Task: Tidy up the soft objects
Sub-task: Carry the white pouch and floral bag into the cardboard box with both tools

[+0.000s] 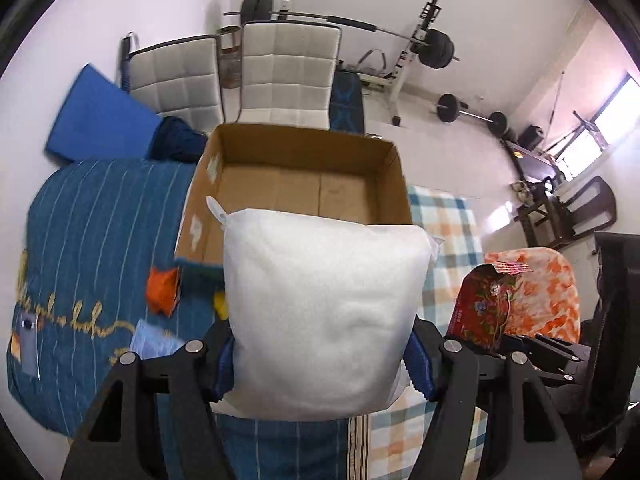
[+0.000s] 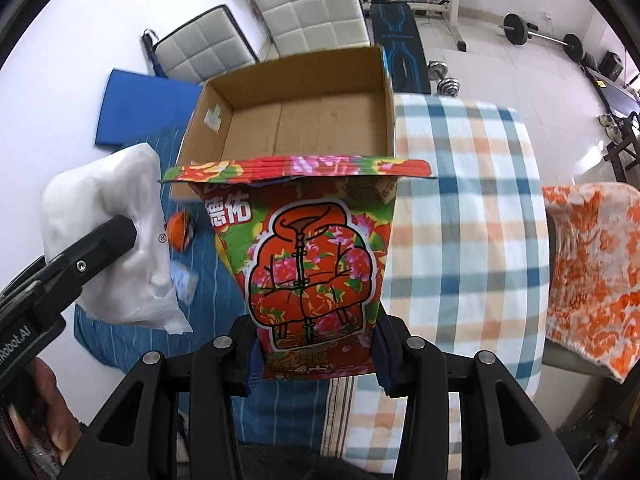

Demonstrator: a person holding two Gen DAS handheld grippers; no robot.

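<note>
My left gripper (image 1: 322, 364) is shut on a white soft pack (image 1: 324, 312) and holds it above the bed, just in front of an open cardboard box (image 1: 296, 184). My right gripper (image 2: 316, 354) is shut on a red floral soft pack (image 2: 312, 256) with a jacket drawing, held upright before the same box (image 2: 296, 120). The box looks empty inside. The white pack (image 2: 116, 240) and the left gripper's finger show at the left of the right wrist view. The floral pack (image 1: 486, 304) shows at the right of the left wrist view.
The box stands on a bed with a blue striped quilt (image 1: 92, 240) and a plaid sheet (image 2: 464, 208). A small orange item (image 1: 162, 290) and a light blue packet (image 1: 154, 344) lie on the quilt. An orange floral cloth (image 2: 592, 264) lies right. White chairs (image 1: 288, 76) and gym weights stand behind.
</note>
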